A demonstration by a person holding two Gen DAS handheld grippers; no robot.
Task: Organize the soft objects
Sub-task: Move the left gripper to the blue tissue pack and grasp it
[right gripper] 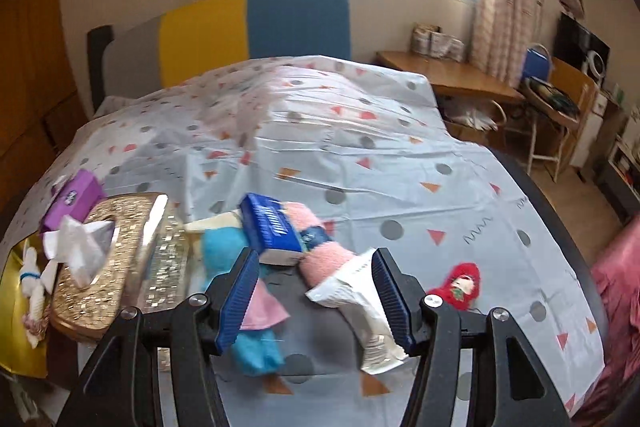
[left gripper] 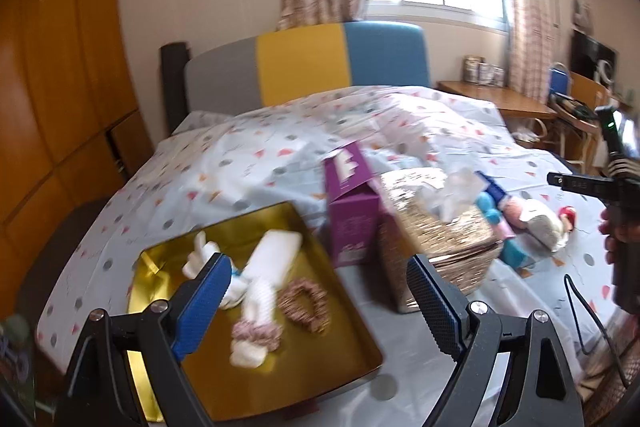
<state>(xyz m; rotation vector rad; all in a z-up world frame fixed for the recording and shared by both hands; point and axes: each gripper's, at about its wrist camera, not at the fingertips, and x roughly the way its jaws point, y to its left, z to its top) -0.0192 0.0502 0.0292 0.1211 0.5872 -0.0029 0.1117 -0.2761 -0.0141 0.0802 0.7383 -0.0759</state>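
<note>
**Both grippers hang empty over a bed strewn with soft things**

The left gripper (left gripper: 320,291) hovers above the near corner of the bed (left gripper: 248,163), its blue-padded jaws spread wide with nothing between them. Below it lies a gold tray (left gripper: 320,347) on the patterned sheet. In the tray rest a white knitted piece (left gripper: 264,267), a small white plush toy (left gripper: 200,259) partly hidden behind the left finger, and two frilly scrunchies: a brownish one (left gripper: 306,303) and a pinkish one (left gripper: 256,333) lying across the white piece. Just past the tray stands a purple box (left gripper: 352,211), and touching its side is a glittery gold tissue box (left gripper: 440,239) with a tissue sticking up from its slot.

The right gripper (right gripper: 316,291) hangs over the pile of soft things beside the tissue box, its jaws partly apart and pressing on nothing. Under and ahead of it lie a turquoise cloth (right gripper: 224,243), a rolled pink towel (right gripper: 324,259), a pale pink cloth (right gripper: 264,307) and a white wrapped item (right gripper: 360,311), which may be a sock with a paper band, though blur makes that uncertain. A blue packet (right gripper: 272,227) lies on top of the pink towel. A small red plush (right gripper: 460,283) sits apart on the sheet, just right of the right finger.

In the left view, a hand (left gripper: 616,231) holding the right gripper's handle shows at the right edge.
</note>
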